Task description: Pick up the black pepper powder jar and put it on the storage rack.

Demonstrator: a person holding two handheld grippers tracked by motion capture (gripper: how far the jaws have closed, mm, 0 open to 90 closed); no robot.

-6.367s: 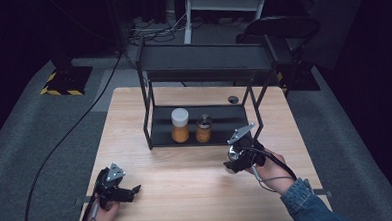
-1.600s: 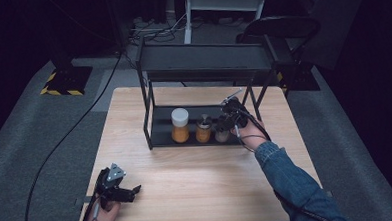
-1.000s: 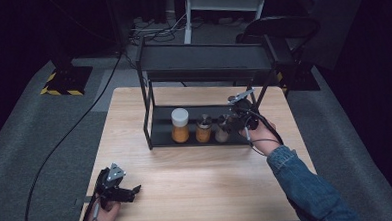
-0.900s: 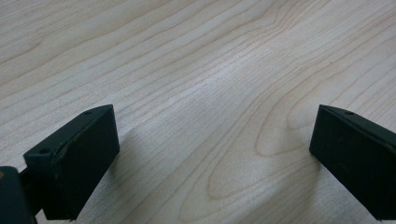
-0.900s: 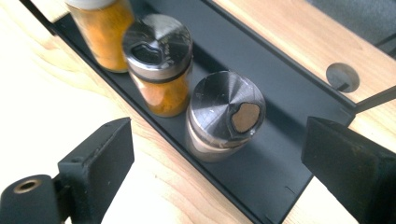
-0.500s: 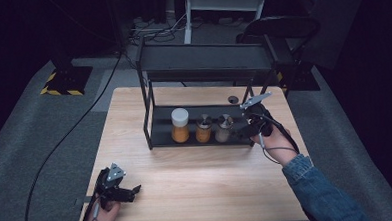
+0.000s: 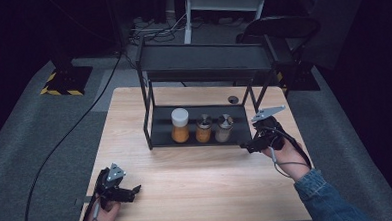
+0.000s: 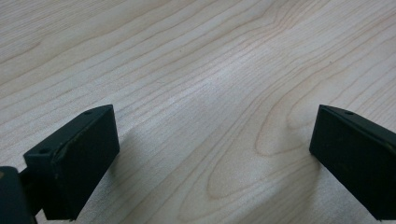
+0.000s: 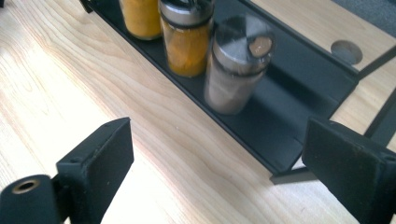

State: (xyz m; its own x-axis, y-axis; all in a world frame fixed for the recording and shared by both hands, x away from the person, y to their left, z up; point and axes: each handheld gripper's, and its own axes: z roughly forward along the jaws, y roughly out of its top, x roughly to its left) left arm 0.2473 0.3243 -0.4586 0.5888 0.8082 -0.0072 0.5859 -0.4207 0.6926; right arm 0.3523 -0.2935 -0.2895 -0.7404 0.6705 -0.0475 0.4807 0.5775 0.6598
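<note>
Right gripper (image 9: pixel 219 172) jaws spread wide, nothing between them but bare table (image 9: pixel 70 93) and the front lip of the rack (image 9: pixel 280 140). Left gripper (image 8: pixel 210 163) jaws also wide apart, empty, low over plain wood.

Landmark = rack. High view: right gripper (image 7: pixel 249 147) sits just off the rack's front right corner, jaws pointing toward it, held by the right hand (image 7: pixel 281 149), denim sleeve (image 7: pixel 328 200) behind. Left gripper (image 7: pixel 132 191) is well apart from the rack, near the table's front left corner, in the left hand (image 7: pixel 101 214).

On the rack's bottom shelf, three jars in a row: white-lid jar (image 7: pixel 179 125) at left with orange contents, small orange jar (image 7: pixel 203 128) in the middle, pale jar (image 7: pixel 224 128) at right, neighbours close or touching.

Right gripper view adds detail that the high view lacks: the pale jar (image 9: pixel 238 65) has a metal shaker lid and beige contents, and stands clear of both jaws, upright on the shelf. Middle jar (image 9: pixel 187 37) is just beside it. Round hole (image 9: pixel 346 51) in the table behind the rack.

High view alone gives the rack's top shelf (image 7: pixel 207 60) and the floor cable (image 7: pixel 70 131). Left gripper view gives no rack at all, just wood grain.
</note>
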